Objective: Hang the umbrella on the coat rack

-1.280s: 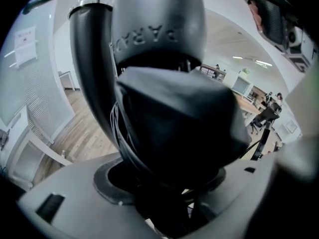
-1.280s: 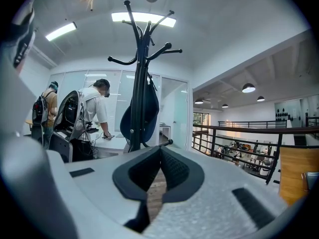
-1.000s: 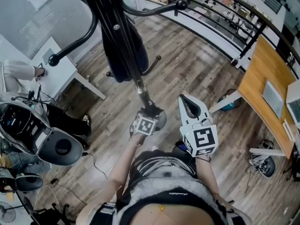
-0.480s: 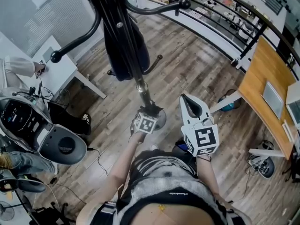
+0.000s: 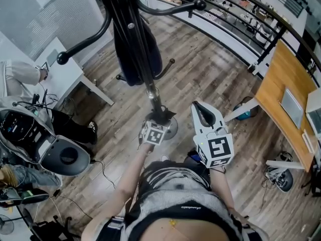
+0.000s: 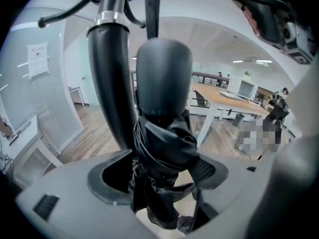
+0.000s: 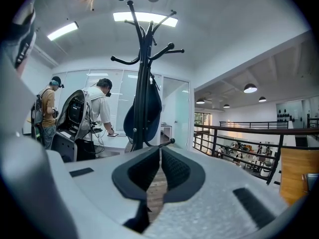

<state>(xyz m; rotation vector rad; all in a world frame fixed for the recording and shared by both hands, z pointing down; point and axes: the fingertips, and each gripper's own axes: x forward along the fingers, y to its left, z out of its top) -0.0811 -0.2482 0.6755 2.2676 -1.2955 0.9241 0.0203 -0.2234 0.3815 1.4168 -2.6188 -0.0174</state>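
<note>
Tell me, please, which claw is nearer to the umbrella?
Left. The left claw has its jaws, which have just been opening, on either side of the umbrella. The right claw, shut and empty, is off to the side, apart from it.

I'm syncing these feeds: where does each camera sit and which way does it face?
Head view: on the person's head, facing steeply down; arms, torso, left tongs, right tongs show.
Left gripper view: on left tongs, facing the umbrella between jaws that just opened.
Right gripper view: on shut right tongs, facing the coat rack.
All three share that rack.
</note>
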